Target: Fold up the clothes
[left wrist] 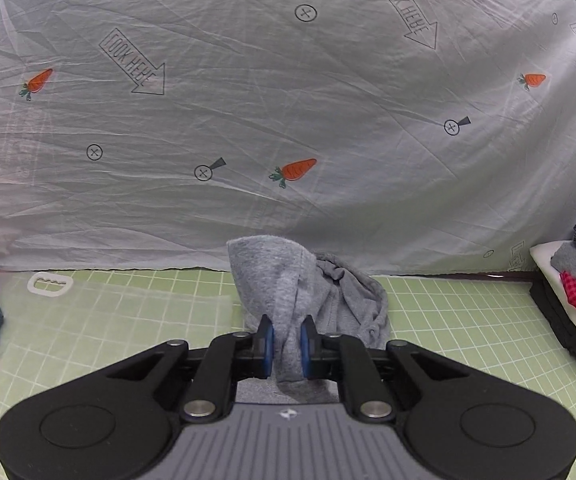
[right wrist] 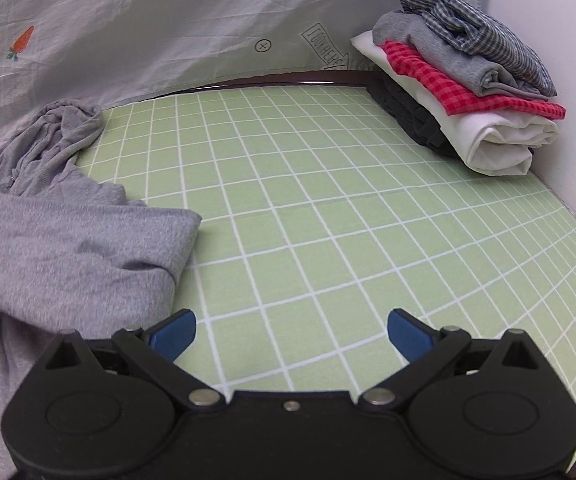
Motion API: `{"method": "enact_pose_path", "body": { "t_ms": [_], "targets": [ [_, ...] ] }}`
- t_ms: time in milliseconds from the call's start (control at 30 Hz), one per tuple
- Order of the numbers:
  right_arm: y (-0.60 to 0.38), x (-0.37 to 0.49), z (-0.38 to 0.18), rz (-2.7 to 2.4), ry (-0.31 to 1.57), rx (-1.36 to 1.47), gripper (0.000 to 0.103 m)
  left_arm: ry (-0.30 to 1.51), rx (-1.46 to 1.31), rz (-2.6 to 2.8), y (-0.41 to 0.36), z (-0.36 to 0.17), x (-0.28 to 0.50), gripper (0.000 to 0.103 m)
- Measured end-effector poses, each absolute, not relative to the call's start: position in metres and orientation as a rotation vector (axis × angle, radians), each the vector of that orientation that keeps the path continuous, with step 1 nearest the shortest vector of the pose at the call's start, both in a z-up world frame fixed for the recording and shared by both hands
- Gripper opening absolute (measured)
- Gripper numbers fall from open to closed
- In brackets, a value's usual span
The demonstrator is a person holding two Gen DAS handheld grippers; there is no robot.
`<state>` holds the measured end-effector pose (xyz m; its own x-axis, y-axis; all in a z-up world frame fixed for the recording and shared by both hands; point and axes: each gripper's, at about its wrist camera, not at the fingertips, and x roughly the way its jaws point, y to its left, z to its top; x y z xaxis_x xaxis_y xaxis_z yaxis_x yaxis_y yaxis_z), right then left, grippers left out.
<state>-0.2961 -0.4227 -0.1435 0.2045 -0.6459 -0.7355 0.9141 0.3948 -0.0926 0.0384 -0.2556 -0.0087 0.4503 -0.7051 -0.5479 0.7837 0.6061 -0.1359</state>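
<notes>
The left gripper (left wrist: 287, 350) is clamped on a bunched fold of the grey garment (left wrist: 312, 300), lifting it off the green grid mat (left wrist: 468, 320). The right gripper (right wrist: 291, 334) hangs with its jaws spread wide over bare mat, nothing between them; the garment lies just to its left. 1 stack of folded clothes (right wrist: 464, 80) sits in the far right corner against the carrot-print sheet (left wrist: 247, 100).

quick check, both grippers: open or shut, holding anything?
Left gripper: shut on a bunched fold of the grey knit hoodie.
Right gripper: jaws wide open, empty, over the green grid mat.
</notes>
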Motion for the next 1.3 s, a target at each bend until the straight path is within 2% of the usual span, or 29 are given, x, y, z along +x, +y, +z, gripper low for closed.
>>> {"method": "enact_pose_path", "body": {
  "t_ms": [333, 533, 600, 833, 900, 1000, 1033, 1133, 1200, 1300],
  "targets": [
    [-0.370, -0.247, -0.135, -1.076, 0.803, 0.340, 0.103, 0.570, 0.001, -0.742, -0.155, -0.002, 0.123, 0.014],
    [-0.358, -0.223, -0.139, -1.059, 0.832, 0.318, 0.103, 0.634, -0.048, -0.588, -0.101, -0.033, 0.175, 0.015],
    [-0.362, -0.217, -0.139, -1.065, 0.830, 0.326, 0.103, 0.687, -0.057, -0.535, -0.087, -0.052, 0.185, 0.021],
    [-0.396, -0.199, -0.124, -1.114, 0.758, 0.367, 0.103, 0.813, -0.113, -0.353, -0.051, -0.101, 0.180, 0.030],
    [-0.406, -0.194, -0.120, -1.096, 0.746, 0.393, 0.103, 0.832, -0.106, -0.332, -0.045, -0.107, 0.178, 0.036],
    [-0.419, -0.183, -0.115, -1.024, 0.709, 0.447, 0.101, 0.870, -0.086, -0.315, -0.042, -0.118, 0.176, 0.038],
    [-0.422, -0.180, -0.114, -0.999, 0.690, 0.471, 0.099, 0.889, -0.083, -0.313, -0.042, -0.123, 0.176, 0.038],
    [-0.436, -0.169, -0.115, -0.912, 0.627, 0.582, 0.077, 0.932, -0.071, -0.317, -0.046, -0.133, 0.177, 0.038],
    [-0.443, -0.161, -0.118, -0.864, 0.617, 0.612, 0.050, 0.948, -0.046, -0.319, -0.051, -0.138, 0.178, 0.038],
    [-0.451, -0.146, -0.126, -0.825, 0.650, 0.607, 0.037, 0.970, -0.021, -0.319, -0.055, -0.145, 0.179, 0.038]
  ]
}}
